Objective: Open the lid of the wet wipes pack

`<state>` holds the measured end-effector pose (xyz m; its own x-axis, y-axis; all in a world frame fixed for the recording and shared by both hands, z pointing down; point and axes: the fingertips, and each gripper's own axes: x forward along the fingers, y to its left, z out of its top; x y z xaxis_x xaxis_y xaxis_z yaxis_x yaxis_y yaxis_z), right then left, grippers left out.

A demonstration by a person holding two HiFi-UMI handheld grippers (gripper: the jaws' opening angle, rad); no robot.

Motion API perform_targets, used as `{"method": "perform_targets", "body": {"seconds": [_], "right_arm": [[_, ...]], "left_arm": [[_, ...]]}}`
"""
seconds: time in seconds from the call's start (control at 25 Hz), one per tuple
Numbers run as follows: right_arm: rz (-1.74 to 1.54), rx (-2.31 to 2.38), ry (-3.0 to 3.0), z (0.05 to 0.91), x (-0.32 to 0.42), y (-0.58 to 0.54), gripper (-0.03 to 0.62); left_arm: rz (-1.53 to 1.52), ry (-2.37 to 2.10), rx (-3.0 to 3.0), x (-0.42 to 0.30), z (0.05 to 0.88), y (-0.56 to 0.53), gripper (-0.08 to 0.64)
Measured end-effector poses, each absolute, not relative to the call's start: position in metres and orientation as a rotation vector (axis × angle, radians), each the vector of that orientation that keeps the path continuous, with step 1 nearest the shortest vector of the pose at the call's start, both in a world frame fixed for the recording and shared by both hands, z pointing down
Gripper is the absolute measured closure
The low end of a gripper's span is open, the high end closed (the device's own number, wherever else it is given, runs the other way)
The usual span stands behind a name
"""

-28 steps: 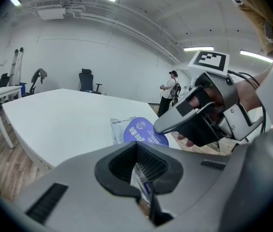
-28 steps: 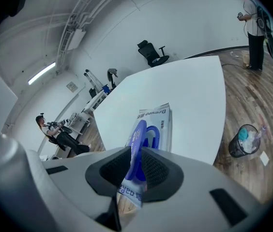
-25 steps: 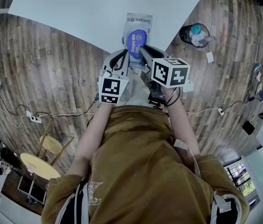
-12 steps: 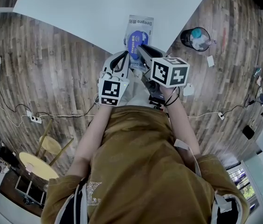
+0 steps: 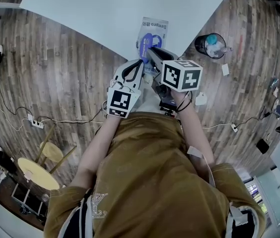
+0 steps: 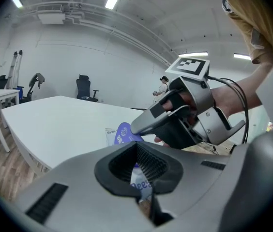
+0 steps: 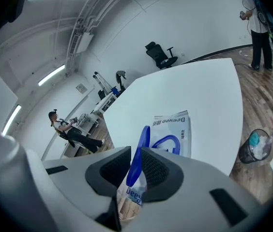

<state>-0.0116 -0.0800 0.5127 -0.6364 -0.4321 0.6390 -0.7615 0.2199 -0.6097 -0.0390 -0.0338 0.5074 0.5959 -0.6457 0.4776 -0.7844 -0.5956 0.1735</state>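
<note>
Right gripper [image 7: 135,168] jaws clamped on the blue lid [image 7: 143,139], left gripper [image 6: 137,167] jaws pinching the wet wipes pack [image 5: 155,29] at the counter [image 5: 105,9] edge: best to swing the lid back slowly while pinning the pack.

The wet wipes pack [image 7: 181,129] bears the brand name "Deeyeo" along its far edge.

A waste bin [image 5: 210,45] stands near the table [image 5: 90,9].

Ochre shirt [image 5: 145,182]; grey left tongs [image 5: 141,66], right tongs [image 5: 150,51]; black ribbed pads [image 6: 148,166]; checkered cubes [image 5: 181,75]
</note>
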Motion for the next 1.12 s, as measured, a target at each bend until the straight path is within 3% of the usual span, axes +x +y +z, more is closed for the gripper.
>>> {"method": "perform_targets", "body": {"seconds": [0.64,1.12], "right_arm": [[1.384,1.058,-2.204,0.507,-0.023,-0.089,0.52],[1.415,1.04,-2.215,0.507,-0.032,-0.088,0.52]], "left_arm": [[0.502,-0.987,2.532,-0.002,0.507,-0.017,0.56],[0.508,-1.042,2.467,-0.015,0.513,-0.025,0.56]]}}
